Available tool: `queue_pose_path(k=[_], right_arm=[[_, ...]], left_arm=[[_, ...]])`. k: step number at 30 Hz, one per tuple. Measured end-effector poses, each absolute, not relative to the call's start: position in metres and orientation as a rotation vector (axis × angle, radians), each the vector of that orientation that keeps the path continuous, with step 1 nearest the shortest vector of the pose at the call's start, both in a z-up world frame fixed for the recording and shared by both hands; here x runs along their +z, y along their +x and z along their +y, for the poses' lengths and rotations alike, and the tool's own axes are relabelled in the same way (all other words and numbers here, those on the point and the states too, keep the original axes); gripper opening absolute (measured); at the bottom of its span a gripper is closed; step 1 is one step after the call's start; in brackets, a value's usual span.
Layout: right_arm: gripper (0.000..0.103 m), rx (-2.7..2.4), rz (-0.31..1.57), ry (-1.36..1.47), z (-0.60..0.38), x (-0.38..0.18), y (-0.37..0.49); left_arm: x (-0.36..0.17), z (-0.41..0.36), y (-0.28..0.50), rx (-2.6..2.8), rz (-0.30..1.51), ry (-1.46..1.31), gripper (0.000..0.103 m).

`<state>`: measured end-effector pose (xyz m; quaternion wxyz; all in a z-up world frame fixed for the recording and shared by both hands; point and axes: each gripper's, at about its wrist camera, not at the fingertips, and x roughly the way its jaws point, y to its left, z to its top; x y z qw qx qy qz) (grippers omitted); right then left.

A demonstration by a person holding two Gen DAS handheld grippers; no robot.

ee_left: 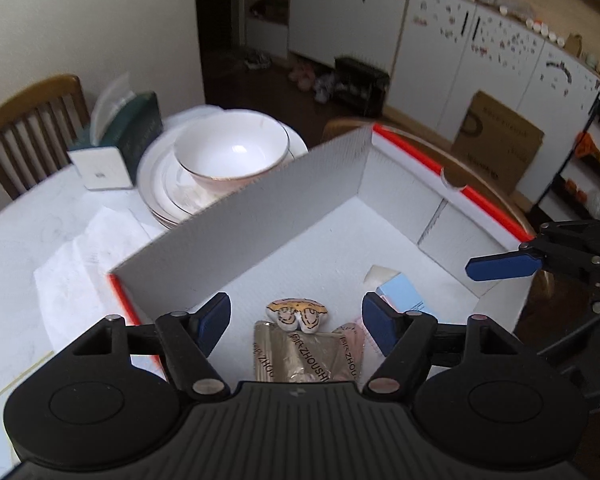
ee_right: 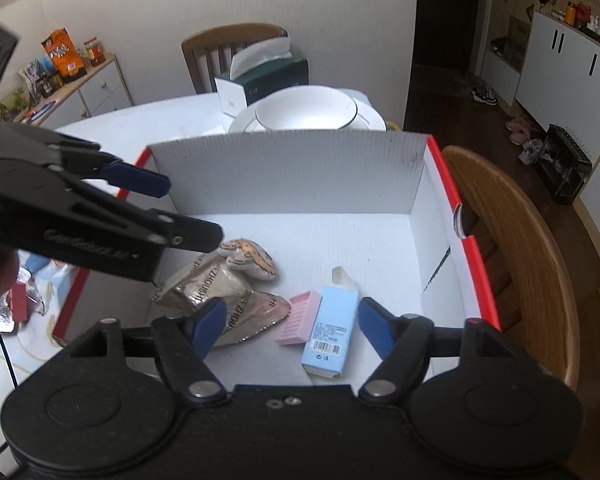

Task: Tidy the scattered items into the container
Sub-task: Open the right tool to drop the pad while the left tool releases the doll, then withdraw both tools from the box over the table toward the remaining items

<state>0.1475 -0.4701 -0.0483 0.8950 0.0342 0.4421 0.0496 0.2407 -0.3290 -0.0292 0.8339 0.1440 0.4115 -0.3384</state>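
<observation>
1. Your left gripper (ee_left: 296, 322) hangs over the near end of the white box (ee_left: 236, 216); its jaws stand wide apart and hold nothing; your right gripper (ee_right: 288, 326) hovers over the box's near right part, jaws likewise spread wide and empty.
2. Just beneath your left gripper, on the box floor, lie two foil packets (ee_left: 300, 354), one overlapping the other; a small painted stone (ee_left: 297, 314) touches their far edge.
3. Under your right gripper rest a pale blue carton (ee_right: 332, 330) and a pink carton (ee_right: 299, 318), side by side and touching; the foil packets lie just to their left.
4. The box has red-edged outer sides and one tall upright flap along its far side; it sits on the white worktop (ee_left: 28, 240).
5. Beyond the flap, a white bowl (ee_left: 232, 152) sits on stacked plates (ee_left: 156, 184); a tissue box (ee_left: 116, 148) stands beside them; a wooden chair (ee_left: 28, 128) is behind.
</observation>
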Motion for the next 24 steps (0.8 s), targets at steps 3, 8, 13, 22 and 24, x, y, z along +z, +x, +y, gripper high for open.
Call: queue_pose_path(k=[3,8,13,22,24], right_arm=[[0.079,0.11,0.891,0.075,-0.467,-0.042,0.143],[0.083,0.115,0.85,0.093,-0.461,-0.032,0.136],[0.089,0.13,0.818,0.108,-0.451,-0.022,0.127],[0.091,0.161,0.787,0.116,-0.407,-0.011,0.118],[0.091,0.17,0.785,0.122,-0.394,-0.011,0.117]], left_arm=[[-0.018,-0.317,0.228,-0.711,0.83,0.289,0.072],[-0.005,-0.293,0.208,-0.698,0.783,0.236,0.075],[0.002,-0.264,0.186,-0.686,0.753,0.187,0.076],[0.008,-0.201,0.158,-0.629,0.711,0.156,0.081],[0.008,-0.185,0.153,-0.593,0.705,0.162,0.081]])
